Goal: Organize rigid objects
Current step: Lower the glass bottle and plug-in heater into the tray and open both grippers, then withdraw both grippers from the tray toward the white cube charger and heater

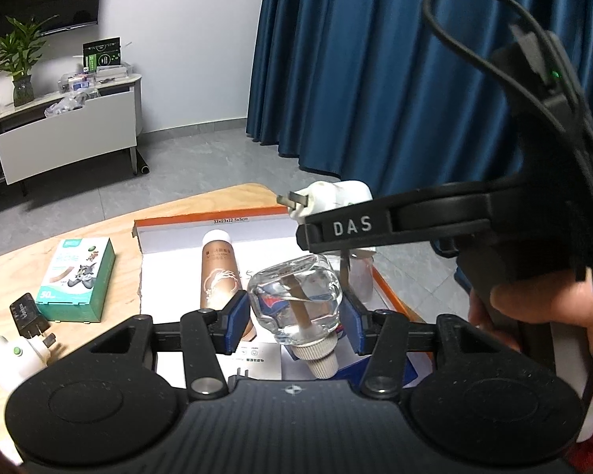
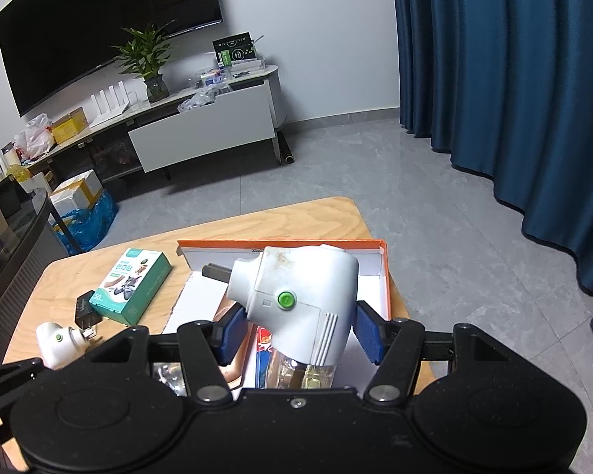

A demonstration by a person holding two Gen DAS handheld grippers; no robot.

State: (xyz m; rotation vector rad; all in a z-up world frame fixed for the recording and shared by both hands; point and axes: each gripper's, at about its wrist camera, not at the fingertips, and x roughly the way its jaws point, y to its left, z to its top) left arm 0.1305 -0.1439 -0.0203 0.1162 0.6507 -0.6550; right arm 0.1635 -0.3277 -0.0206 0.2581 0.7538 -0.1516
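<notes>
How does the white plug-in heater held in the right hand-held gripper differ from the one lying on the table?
The held heater is clamped above the orange box; the table heater lies loose on the wood beside a black charger. The held heater looks larger, being nearer. Both are white with a green button and prongs.

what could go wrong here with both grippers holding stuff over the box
1. The left gripper pinches a clear glass bottle by its rounded sides, cap down; smooth glass may slip and drop into the orange box.
2. The right gripper holds the white plug-in heater right above the left one, so the two could collide.
3. The tall brown bottle already lies in the box, leaving little room to set things down.
</notes>
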